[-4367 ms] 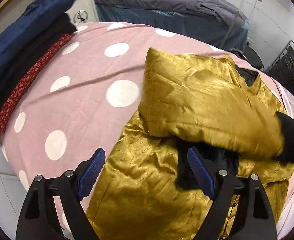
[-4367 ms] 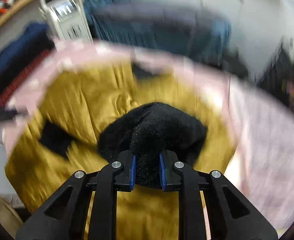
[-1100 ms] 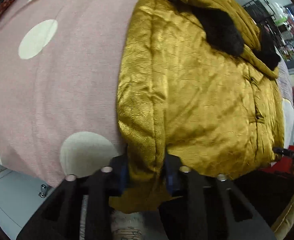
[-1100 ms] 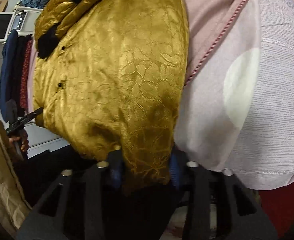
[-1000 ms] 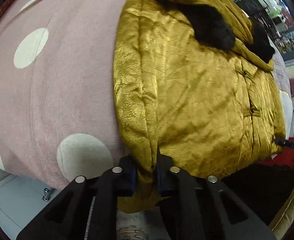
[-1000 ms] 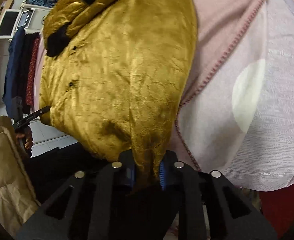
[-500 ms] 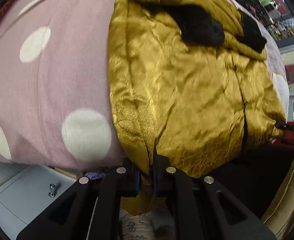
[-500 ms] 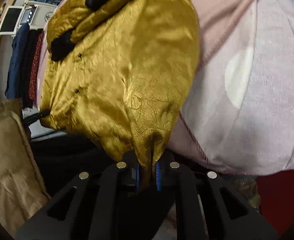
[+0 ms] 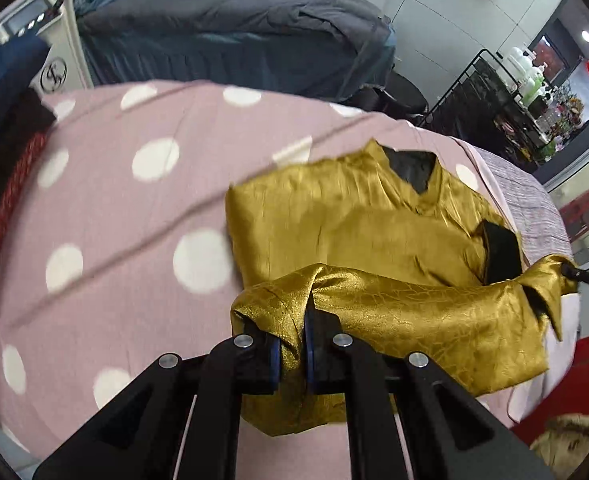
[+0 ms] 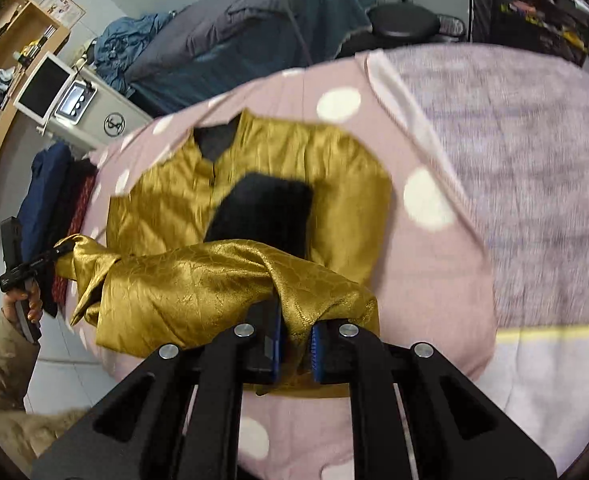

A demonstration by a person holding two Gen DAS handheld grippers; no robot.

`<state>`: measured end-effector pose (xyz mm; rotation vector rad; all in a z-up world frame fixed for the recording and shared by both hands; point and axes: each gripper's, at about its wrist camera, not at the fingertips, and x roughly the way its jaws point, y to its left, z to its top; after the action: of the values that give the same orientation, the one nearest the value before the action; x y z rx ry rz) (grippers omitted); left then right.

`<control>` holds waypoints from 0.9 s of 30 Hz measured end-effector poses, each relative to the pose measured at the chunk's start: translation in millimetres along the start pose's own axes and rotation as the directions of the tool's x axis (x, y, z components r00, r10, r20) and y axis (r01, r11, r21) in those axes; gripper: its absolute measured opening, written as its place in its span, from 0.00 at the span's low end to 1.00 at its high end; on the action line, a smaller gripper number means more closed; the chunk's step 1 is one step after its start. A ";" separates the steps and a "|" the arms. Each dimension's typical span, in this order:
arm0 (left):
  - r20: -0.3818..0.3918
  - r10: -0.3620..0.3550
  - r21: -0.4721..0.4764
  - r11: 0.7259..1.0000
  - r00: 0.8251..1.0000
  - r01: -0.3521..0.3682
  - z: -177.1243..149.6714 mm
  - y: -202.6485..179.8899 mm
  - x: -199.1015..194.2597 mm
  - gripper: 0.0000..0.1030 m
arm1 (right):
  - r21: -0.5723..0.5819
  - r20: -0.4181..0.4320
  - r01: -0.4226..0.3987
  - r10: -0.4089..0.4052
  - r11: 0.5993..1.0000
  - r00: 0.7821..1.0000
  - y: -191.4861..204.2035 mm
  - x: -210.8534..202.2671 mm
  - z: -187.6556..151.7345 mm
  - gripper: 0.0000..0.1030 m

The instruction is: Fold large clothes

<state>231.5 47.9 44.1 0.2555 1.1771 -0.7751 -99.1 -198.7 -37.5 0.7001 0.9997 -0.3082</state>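
A big pink cover [image 9: 106, 208] with white dots lies over the bed and fills most of both views. Past it stands a second bed with a grey quilt [image 9: 230, 12].

A gold jacket [image 9: 358, 216] lies on the pink cover. Its neck points to the far side, and black lining shows there. Its top part lies flat. In the right wrist view a black cuff [image 10: 262, 210] rests on the middle of the jacket.

The near edge of the jacket is lifted off the cover. It hangs like a thick roll between the two grippers, just above the flat part. The roll runs side to side across the near end of the jacket.

The left gripper [image 9: 292, 354] is pressed together on the left corner of that edge. Gold cloth sticks up and out between its blue pads. The jacket lies in front of it and off to its right.

The right gripper [image 10: 296, 346] is pressed together on the right corner. Gold cloth bunches up between its pads too. The jacket lies in front of it and off to its left.

A pile of dark blue and red clothes [image 10: 50, 196] sits at the left end of the pink cover.

A hand [image 10: 22, 300] in a tan sleeve holds the left gripper.
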 end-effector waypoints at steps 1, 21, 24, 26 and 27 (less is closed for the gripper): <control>0.005 0.014 0.011 1.000 1.000 -0.014 10.6 -2.3 3.7 0.08 | -0.006 0.011 0.010 -0.010 1.000 1.000 -0.5 0.4 10.4 0.11; 0.005 -0.207 -0.403 0.895 0.978 0.191 68.9 54.5 57.4 0.23 | 0.489 -0.027 -0.064 0.088 0.870 0.996 -71.6 90.1 74.1 0.20; 0.080 -0.145 -0.453 0.876 0.986 0.166 61.8 69.9 35.2 0.75 | 0.590 -0.013 -0.117 0.155 0.799 0.988 -86.1 98.2 75.8 0.29; 0.182 -0.029 -0.474 0.873 0.983 0.114 56.0 78.4 11.6 0.89 | 0.642 0.023 -0.168 0.200 0.748 0.980 -93.2 100.3 74.9 0.40; 0.217 -0.017 -0.480 0.869 0.976 0.122 53.5 82.5 2.5 0.89 | 0.672 0.053 -0.205 0.229 0.712 0.972 -96.7 100.0 73.2 0.48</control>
<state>325.7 76.3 45.6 -0.2899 1.1488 -0.5233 -50.7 -311.9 -135.2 1.4876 0.8119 -0.4605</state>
